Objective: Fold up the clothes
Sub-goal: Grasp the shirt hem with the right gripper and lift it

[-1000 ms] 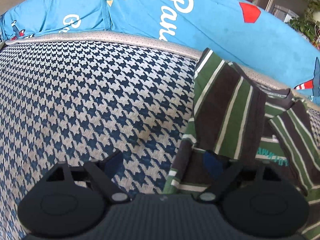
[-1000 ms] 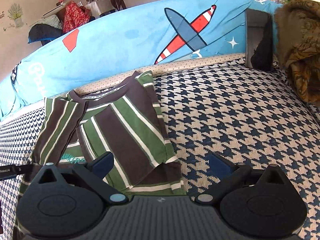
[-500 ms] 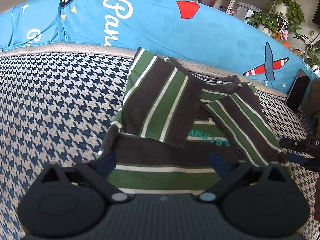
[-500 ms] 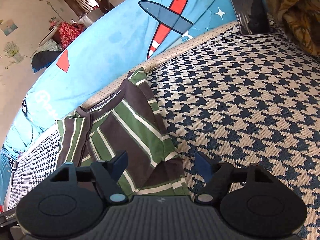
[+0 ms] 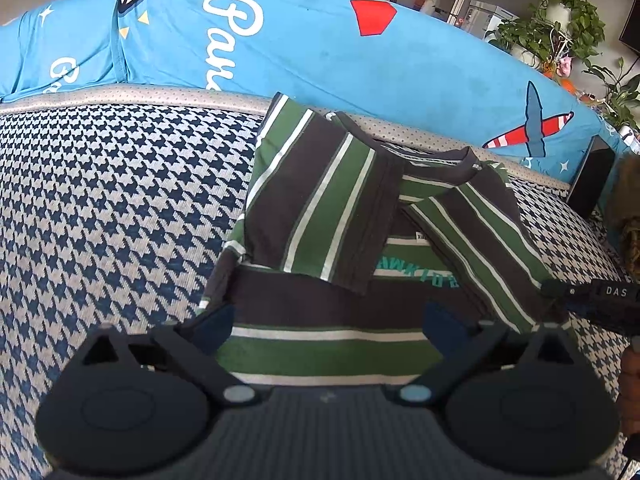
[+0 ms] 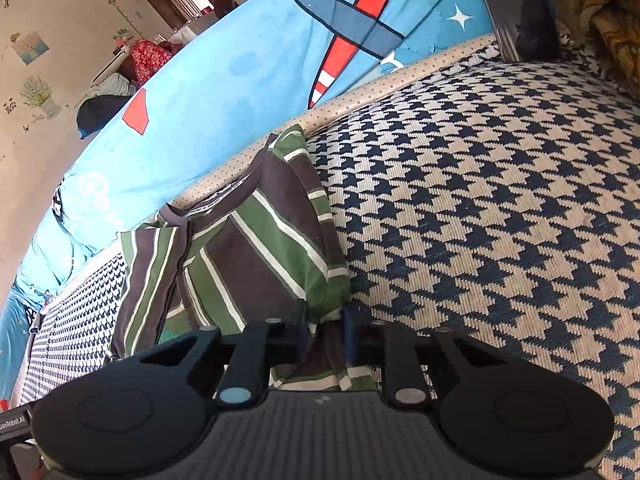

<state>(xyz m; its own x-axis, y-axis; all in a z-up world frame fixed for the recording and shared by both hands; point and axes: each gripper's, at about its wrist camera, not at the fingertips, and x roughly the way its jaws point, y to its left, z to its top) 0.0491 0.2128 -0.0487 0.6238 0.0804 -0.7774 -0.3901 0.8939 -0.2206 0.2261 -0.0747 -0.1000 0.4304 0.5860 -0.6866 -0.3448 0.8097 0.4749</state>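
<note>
A green, brown and white striped T-shirt (image 5: 320,208) lies on the houndstooth sofa seat (image 5: 100,200), both sleeves folded in over its front. My left gripper (image 5: 326,326) hovers open just above the shirt's near hem, with the cloth lying flat under its spread fingers. In the right wrist view the shirt (image 6: 256,248) lies to the left, and my right gripper (image 6: 327,332) is at its near right corner. Its jaws are closing, and bunched fabric is pinched between the blue pads. That gripper's tip (image 5: 592,300) shows at the shirt's right edge in the left wrist view.
A blue printed cover (image 5: 320,52) drapes the sofa back behind the shirt. A dark flat device (image 6: 520,12) leans at the seat's far right beside a brown-gold throw (image 6: 608,20). Bare houndstooth seat (image 6: 480,220) stretches to the shirt's right and left. Potted plants (image 5: 560,32) stand beyond.
My left gripper swung right from bare seat to over the shirt's hem. The right gripper went from wide open to closed on the shirt's corner, bunching the fabric.
</note>
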